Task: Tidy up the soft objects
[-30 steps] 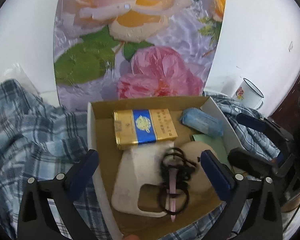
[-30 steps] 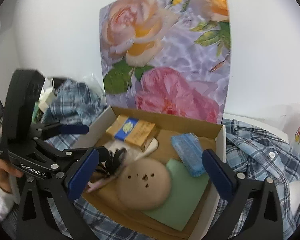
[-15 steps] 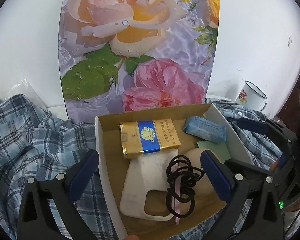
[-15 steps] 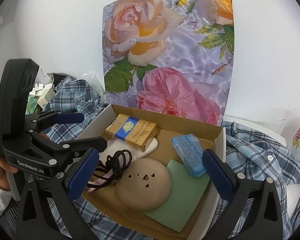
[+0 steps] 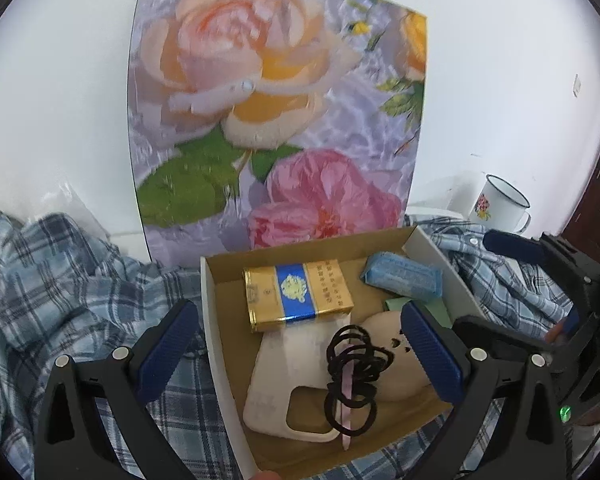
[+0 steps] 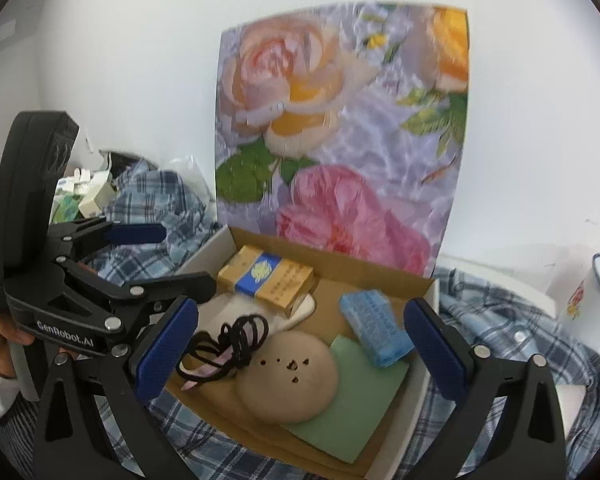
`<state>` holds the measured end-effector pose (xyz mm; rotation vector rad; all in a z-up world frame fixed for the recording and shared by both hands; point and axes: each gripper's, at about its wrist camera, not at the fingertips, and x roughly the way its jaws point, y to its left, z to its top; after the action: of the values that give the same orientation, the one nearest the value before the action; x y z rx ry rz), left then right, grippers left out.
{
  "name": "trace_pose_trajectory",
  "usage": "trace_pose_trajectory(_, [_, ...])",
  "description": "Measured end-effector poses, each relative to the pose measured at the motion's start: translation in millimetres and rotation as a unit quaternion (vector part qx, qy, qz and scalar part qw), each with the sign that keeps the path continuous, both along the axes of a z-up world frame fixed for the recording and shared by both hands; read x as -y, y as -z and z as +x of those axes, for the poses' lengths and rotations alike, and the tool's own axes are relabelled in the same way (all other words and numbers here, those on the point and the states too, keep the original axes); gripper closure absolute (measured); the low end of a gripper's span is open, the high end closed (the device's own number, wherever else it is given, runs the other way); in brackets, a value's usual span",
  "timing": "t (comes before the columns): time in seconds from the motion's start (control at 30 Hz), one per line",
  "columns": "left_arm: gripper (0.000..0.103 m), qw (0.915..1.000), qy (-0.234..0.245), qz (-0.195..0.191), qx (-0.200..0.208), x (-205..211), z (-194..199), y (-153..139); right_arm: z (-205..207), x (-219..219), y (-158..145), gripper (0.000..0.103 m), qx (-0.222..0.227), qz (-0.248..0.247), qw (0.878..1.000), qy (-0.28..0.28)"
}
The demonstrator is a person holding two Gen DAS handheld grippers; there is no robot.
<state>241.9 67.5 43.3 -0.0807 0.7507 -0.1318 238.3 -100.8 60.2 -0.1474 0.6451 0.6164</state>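
Nearest me, my left gripper [image 5: 300,356] stands spread wide and empty above the near end of the cardboard box [image 5: 206,308], and my right gripper [image 6: 300,348] is likewise spread and empty over the same box. At the box's near-left end lies a bundle of black hair ties [image 6: 224,344] with a pink strip through it, resting partly on a white phone case [image 5: 284,384]. Just right of the ties sits a round beige pad [image 6: 288,376], overlapping a green sheet [image 6: 344,408]. Farther in, a gold and blue packet [image 5: 296,294] lies against the box's far-left wall, and a blue tissue pack [image 6: 374,332] toward its far right. A plaid shirt [image 5: 60,280] surrounds the box. Behind the box stands a rose-printed panel [image 5: 276,120]; far right of it, an enamel mug [image 5: 498,208].
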Motion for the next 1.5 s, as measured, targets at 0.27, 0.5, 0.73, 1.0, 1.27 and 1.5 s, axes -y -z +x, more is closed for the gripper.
trace_pose_trajectory(0.27, [0.000, 0.9987, -0.005, 0.000, 0.051, 9.6, -21.6, -40.5, -15.4, 6.0, -39.0, 0.001, 0.033, 0.015, 0.999, -0.006])
trace_pose_trajectory(0.5, [0.000, 0.9955, -0.006, 0.003, 0.094, 13.1, -43.3, -77.7, -38.0, 2.9, -71.3, 0.001, 0.065, 0.013, 0.998, -0.013])
trace_pose_trajectory(0.73, [0.000, 0.9918, -0.002, 0.015, 0.127, 20.4, -63.4, -106.4, -57.3, 3.1, -99.7, 0.001, 0.084, 0.003, 0.996, -0.007])
trace_pose_trajectory(1.0, [0.000, 0.9894, 0.036, 0.005, 0.141, 28.3, -91.5, -127.2, -89.5, 0.9, -112.7, 0.001, 0.102, -0.013, 0.994, -0.031])
trace_pose_trajectory(1.27, [0.000, 0.9892, 0.047, 0.016, 0.138, 30.0, -117.7, -125.3, -126.5, 4.8, -99.9, 0.001, 0.107, -0.031, 0.992, -0.055])
trace_pose_trajectory(1.5, [0.000, 0.9930, 0.057, 0.012, 0.102, 24.6, -124.1, -105.9, -142.5, 14.7, -66.3, 0.001, 0.084, -0.038, 0.993, -0.068])
